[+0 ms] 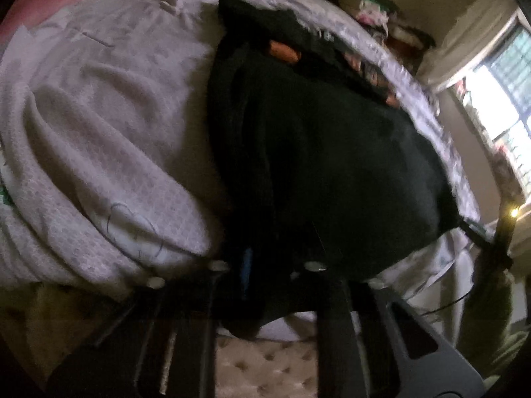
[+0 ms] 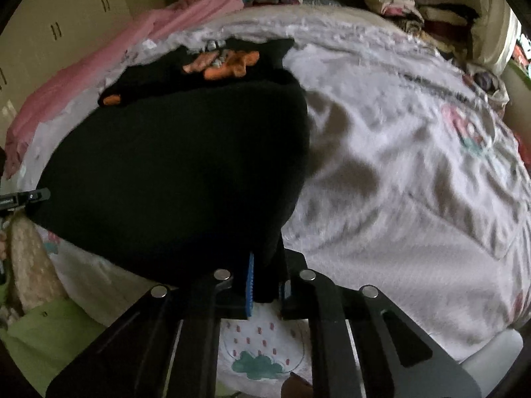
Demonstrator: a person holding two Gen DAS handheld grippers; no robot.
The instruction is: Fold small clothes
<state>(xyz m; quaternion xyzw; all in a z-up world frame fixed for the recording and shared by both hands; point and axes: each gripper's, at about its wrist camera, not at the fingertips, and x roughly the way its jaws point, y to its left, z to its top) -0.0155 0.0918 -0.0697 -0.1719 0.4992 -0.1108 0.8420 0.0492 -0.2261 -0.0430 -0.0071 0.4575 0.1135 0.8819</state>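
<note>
Black knit fabric filled most of both wrist views: a small dark garment (image 2: 179,172) with an orange print (image 2: 229,63) near its far end lay on the white patterned bedspread (image 2: 398,182), its near hem hanging toward the cameras at the bed's edge. The right claw (image 2: 265,285) was clamped on a bunched corner of that hem, the blue pad (image 2: 249,285) pressing against a thick fold of cloth. The left claw (image 1: 262,268) was drawn together on the opposite near corner, dark fabric draping between its fingers, though the dim, blurred picture made the exact bite hard to read. Judging by the soft folds and sagging edge, the garment should handle as light, limp and not slippery, stretching somewhat under tension, so it would sag in the middle unless both corners were kept taut and level. Holding at the two hem corners, as here, looked the sensible choice for carrying the near edge over toward the printed end. A pink blanket (image 2: 99,63) and stacked clothes (image 2: 415,3) lay well apart at the head of the bed.
</note>
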